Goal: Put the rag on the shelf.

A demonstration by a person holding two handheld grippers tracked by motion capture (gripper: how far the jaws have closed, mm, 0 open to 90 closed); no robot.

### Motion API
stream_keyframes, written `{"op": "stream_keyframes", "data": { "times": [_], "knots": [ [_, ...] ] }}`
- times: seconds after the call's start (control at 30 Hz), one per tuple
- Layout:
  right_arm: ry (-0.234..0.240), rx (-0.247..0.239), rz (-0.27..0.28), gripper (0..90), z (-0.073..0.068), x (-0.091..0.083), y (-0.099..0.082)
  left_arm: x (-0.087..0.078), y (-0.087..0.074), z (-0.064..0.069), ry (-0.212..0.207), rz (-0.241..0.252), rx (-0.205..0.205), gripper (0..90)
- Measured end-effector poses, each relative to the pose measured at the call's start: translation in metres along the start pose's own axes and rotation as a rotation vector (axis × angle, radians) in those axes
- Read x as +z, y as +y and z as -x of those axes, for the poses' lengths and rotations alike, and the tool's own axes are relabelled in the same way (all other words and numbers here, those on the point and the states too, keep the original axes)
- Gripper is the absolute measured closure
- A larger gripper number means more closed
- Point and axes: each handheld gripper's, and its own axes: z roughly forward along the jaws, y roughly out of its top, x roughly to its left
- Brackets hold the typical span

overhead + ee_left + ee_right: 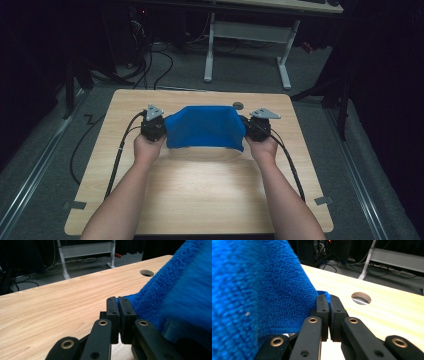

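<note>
Blue cloth [205, 127], stretched above the table [200, 195] near its round cable hole [238, 105], is pinched at each top corner by the clamped left gripper [118, 300] and right gripper [328, 298]; lower both evenly, keeping tension so it lies flat.

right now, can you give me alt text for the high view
A person's two hands hold a blue cloth stretched between them over a wooden table, the left tongs shut on its left corner and the right tongs shut on its right corner. A small round hole sits in the table beyond the cloth.
</note>
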Motion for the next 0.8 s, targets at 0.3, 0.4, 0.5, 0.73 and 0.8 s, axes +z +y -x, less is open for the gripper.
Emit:
{"op": "stream_keyframes", "data": {
  "times": [0.3,0.4,0.5,0.73,0.8],
  "knots": [
    [-0.003,0.001,-0.014,88.8,-0.002,0.003,-0.011,0.002,-0.011,0.001,-0.015,-0.012,0.003,87.8],
    [-0.002,-0.003,-0.021,88.7,-0.004,0.004,-0.012,0.002,-0.014,0.0,-0.016,-0.018,-0.002,87.8],
    [-0.003,-0.005,-0.024,88.7,-0.005,0.004,-0.013,0.003,-0.018,0.0,-0.023,-0.024,-0.01,87.8],
    [0.002,0.007,-0.035,88.6,-0.006,0.008,-0.019,0.005,-0.025,0.0,-0.037,-0.043,-0.019,87.5],
    [0.001,0.017,-0.032,88.6,-0.005,0.008,-0.024,0.006,-0.028,-0.001,-0.04,-0.049,-0.023,87.5]
  ]
}}
